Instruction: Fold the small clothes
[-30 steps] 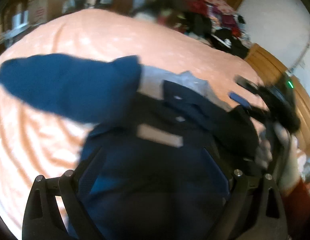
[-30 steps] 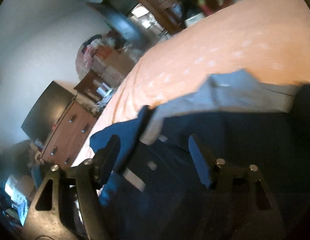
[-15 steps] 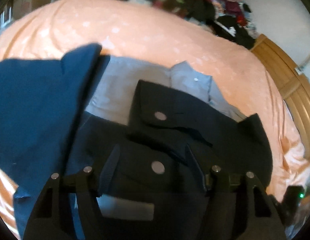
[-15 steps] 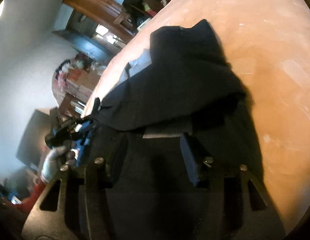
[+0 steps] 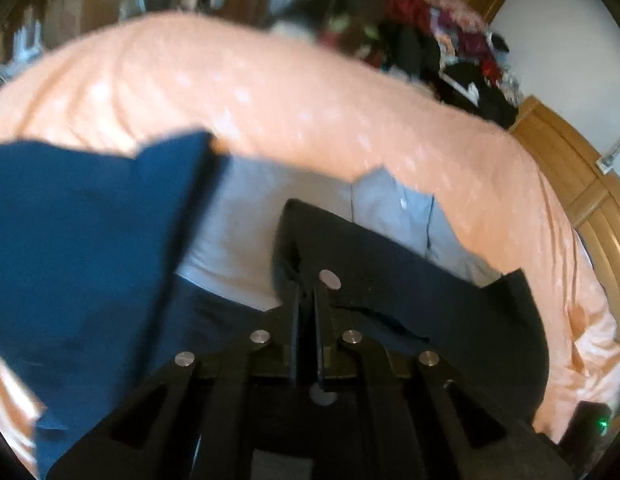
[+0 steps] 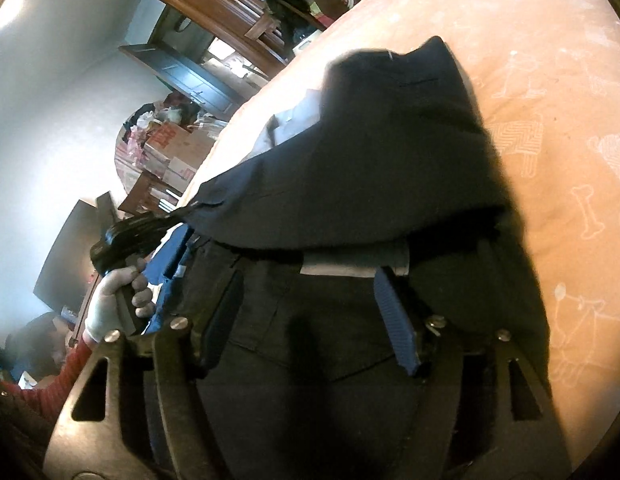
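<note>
A bedroom, cluttered at the edges, with a bed (image 5: pixel 310 92) under a peach sheet printed with small pale figures; the folding is done on this sheet.

The garment (image 6: pixel 390 168) is small, dark navy with a pale grey lining, and lies on the sheet directly below and ahead of both claws. In the left wrist view its dark panel (image 5: pixel 410 280), with metal snaps, runs from the claw out to the right, the grey lining shows beyond it, and a brighter blue flap (image 5: pixel 82 240) hangs raised at the left, blurred.

The left claw (image 5: pixel 310 320) is pressed nearly together, its fingers only a thin slit apart, with the dark fabric edge by the snap seemingly pinched between them; the right wrist view shows a fold of cloth drawn taut toward that claw. The right claw (image 6: pixel 314 312) is spread wide, holding nothing, poised just above the dark cloth with a pale label strip beyond its tips.

The garment's long axis runs away from the right claw toward the far edge of the bed, and the left claw is the one already on the cloth, so the fold likely turns on it carrying its edge across.

The left hand (image 6: pixel 118 292), in a pale glove with a red sleeve behind, wraps its handle, with the claw reaching in toward the cloth.
</note>
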`<state>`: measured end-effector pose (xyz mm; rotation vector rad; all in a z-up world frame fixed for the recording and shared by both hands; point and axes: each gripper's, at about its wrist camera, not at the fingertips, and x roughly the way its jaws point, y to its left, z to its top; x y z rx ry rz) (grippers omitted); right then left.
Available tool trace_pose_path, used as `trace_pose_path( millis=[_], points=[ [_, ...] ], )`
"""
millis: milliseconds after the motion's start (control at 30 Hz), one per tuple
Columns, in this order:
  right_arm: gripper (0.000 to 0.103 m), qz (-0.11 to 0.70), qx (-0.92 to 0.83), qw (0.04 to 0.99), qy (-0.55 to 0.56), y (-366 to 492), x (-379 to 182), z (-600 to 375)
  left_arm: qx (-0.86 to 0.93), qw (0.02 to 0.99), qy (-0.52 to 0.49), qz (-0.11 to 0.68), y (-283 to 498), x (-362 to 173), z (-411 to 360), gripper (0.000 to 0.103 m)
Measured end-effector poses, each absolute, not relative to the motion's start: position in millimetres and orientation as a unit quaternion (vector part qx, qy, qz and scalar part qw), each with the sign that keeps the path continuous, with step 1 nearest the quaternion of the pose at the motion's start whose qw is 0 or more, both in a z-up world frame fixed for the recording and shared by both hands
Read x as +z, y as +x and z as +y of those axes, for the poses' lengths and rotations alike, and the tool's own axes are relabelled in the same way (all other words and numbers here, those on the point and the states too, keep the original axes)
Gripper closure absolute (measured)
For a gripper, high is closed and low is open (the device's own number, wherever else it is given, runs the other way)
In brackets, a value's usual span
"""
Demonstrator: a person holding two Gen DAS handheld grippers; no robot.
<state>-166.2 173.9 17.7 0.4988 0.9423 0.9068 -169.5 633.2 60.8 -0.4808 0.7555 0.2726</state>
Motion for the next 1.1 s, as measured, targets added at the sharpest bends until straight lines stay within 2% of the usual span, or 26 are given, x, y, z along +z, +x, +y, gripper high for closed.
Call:
trace_pose_path(
  millis=[67,267,333,400,500,533,633,667,700,733,800,833,867,933,1033,1100],
  points=[
    [0.035,0.433,0.420,0.763,0.231,-165,17,174,0.163,0.894,-0.232,0.348,-186,68,647,0.098],
    [0.034,0.438,0.407,0.770,0.224,-167,23,176,0.184,0.865,-0.233,0.405,-191,23,668,0.098],
    [0.033,0.434,0.408,0.771,0.227,-168,37,175,0.173,0.868,-0.239,0.400,-193,26,666,0.093],
    [0.033,0.412,0.410,0.773,0.255,-163,50,167,0.165,0.868,-0.242,0.400,-197,28,666,0.083],
    [0.032,0.419,0.391,0.762,0.301,-133,44,159,0.150,0.869,-0.249,0.401,-207,30,665,0.076],
    [0.035,0.439,0.370,0.764,0.295,-119,31,161,0.146,0.868,-0.256,0.400,-211,32,665,0.076],
    [0.090,0.486,0.316,0.762,0.288,-98,-1,155,0.134,0.870,-0.276,0.385,-233,47,667,0.073],
    [0.092,0.489,0.310,0.753,0.313,-94,-3,148,0.136,0.874,-0.281,0.373,-247,55,672,0.070],
    [0.091,0.485,0.312,0.752,0.320,-95,-3,144,0.142,0.876,-0.290,0.357,-266,64,683,0.061],
    [0.088,0.480,0.313,0.757,0.314,-98,0,144,0.155,0.877,-0.302,0.341,-287,70,698,0.052],
    [0.074,0.475,0.312,0.769,0.292,-108,12,148,0.204,0.868,-0.326,0.314,-336,75,738,0.043],
    [0.057,0.469,0.313,0.778,0.277,-115,21,151,0.233,0.859,-0.336,0.308,-360,74,759,0.041],
    [0.034,0.462,0.314,0.786,0.265,-122,30,153,0.263,0.846,-0.349,0.305,-381,69,780,0.041],
    [0.008,0.444,0.318,0.800,0.249,-140,48,160,0.306,0.816,-0.386,0.303,-421,56,823,0.041],
    [0.007,0.444,0.332,0.800,0.230,-162,56,179,0.290,0.808,-0.426,0.288,-442,41,861,0.042],
    [0.007,0.456,0.340,0.796,0.207,-171,52,200,0.286,0.811,-0.418,0.293,-431,41,875,0.036]
  ],
)
